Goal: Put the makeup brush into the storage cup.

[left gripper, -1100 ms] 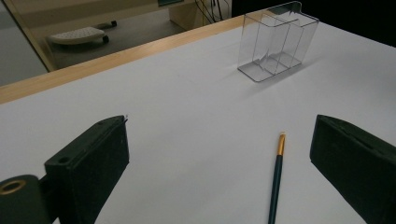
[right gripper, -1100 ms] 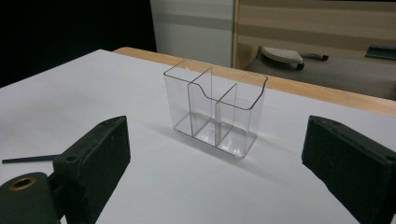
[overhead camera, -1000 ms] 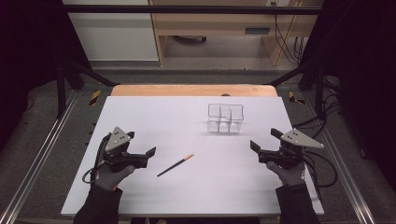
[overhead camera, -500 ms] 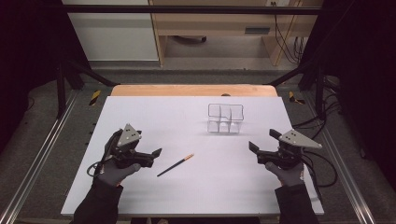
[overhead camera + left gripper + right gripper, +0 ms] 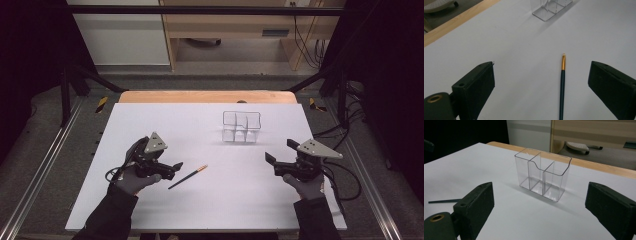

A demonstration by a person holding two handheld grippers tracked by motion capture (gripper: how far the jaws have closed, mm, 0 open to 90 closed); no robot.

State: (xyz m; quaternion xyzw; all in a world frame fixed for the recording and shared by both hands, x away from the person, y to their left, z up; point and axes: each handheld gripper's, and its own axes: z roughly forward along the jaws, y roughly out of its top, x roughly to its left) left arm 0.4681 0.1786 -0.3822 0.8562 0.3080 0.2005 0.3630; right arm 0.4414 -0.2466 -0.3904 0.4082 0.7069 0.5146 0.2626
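Observation:
A thin dark brush [image 5: 187,176] with a gold ferrule lies flat on the white table [image 5: 200,125]. In the left gripper view the brush [image 5: 562,85] lies between the jaws, nearer the right one. My left gripper [image 5: 175,167] is open just left of the brush's handle end, nothing held. A clear plastic organiser [image 5: 241,126] with several compartments stands upright and empty toward the back. In the right gripper view the organiser [image 5: 541,173] is ahead and centred. My right gripper [image 5: 272,162] is open, empty, right and in front of it.
A wooden strip [image 5: 207,96] runs along the table's far edge. Metal rails [image 5: 45,170] flank both sides, and cables [image 5: 345,175] trail off the right gripper. A chair base [image 5: 577,146] sits on the floor beyond the table.
My left gripper has moved right and slightly forward, closing in on the brush's handle end. The right gripper has barely shifted.

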